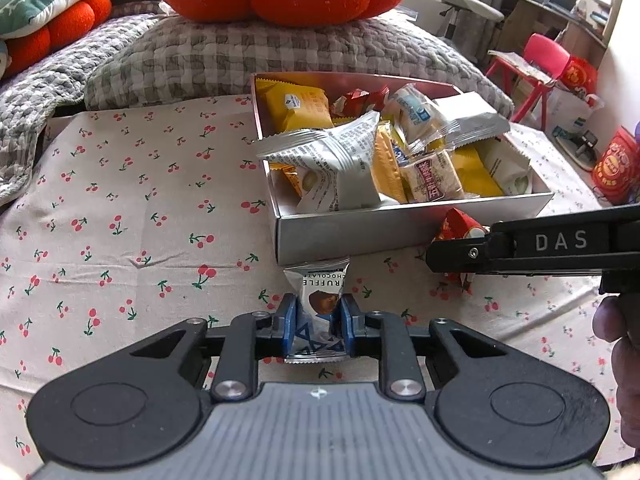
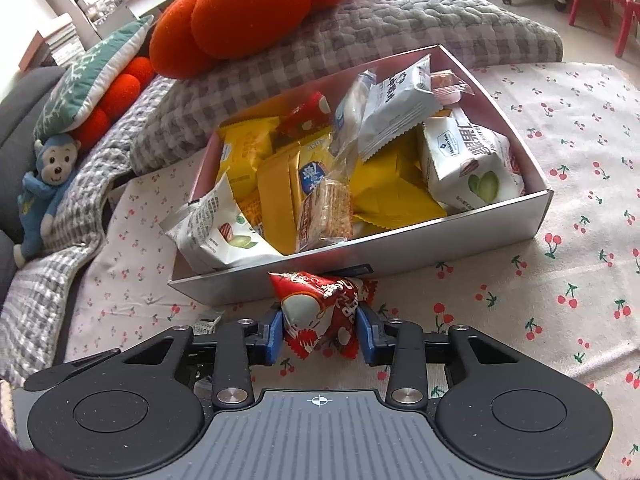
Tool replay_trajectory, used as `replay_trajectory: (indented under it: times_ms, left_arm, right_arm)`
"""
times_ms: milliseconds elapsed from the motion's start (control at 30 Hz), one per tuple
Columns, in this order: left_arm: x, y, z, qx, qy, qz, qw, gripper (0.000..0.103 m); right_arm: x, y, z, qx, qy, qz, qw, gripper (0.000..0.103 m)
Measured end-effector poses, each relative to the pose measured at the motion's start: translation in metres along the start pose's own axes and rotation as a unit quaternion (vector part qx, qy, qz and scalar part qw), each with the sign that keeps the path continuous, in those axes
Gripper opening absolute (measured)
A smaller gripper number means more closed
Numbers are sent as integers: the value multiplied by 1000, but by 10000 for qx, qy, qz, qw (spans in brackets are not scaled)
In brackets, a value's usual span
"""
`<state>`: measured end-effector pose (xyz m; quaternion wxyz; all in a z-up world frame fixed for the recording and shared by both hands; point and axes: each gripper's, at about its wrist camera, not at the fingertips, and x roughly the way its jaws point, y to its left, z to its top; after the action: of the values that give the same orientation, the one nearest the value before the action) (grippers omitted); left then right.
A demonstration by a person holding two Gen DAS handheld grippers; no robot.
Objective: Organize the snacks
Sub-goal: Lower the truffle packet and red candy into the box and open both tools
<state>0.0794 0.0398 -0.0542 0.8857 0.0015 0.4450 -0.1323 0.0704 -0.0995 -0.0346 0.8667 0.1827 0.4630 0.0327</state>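
We read "TRUFFLE" and "CHOCOLATE", upside down, on white chocolate packet. We read "DAS" in pale letters on black gripper arm at right of left wrist view. White snack bag in box carries small blue logo and large Chinese characters; we cannot read them.

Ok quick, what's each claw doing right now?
Left claw: closed on the truffle chocolate packet.
Right claw: closed on the red and white snack packet.
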Motion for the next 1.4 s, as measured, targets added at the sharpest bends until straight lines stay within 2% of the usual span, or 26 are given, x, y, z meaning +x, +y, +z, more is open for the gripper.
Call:
replay_trajectory:
  times_ms: [233, 433, 667, 967, 1167, 1400]
  left_arm:
    - [-13, 7, 1, -109, -113, -104, 9998, 21]
    - [-20, 13, 5, -357, -190, -268, 9988, 21]
    - [-22, 7, 9, -419, -226, -397, 9981, 20]
    - [-36, 2, 19, -425, -539, -509, 9963, 20]
    - [-38, -4, 42, -257, -758, -459, 9957, 20]
    - [-21, -10, 80, -79, -902, -632, 9939, 21]
  right_arm:
    - [-23, -20, 2, 439, 68, 498, 9978, 33]
    - [-35, -32, 5, 562, 66, 545, 9969, 33]
    - [-54, -38, 12, 676, -86, 789, 9945, 33]
    - [-67, -34, 26, 935, -421, 1061, 9891, 33]
    - [-64, -28, 42, 1079, -539, 1168, 9858, 33]
    - [-48, -19, 70, 1059, -720, 1219, 9843, 33]
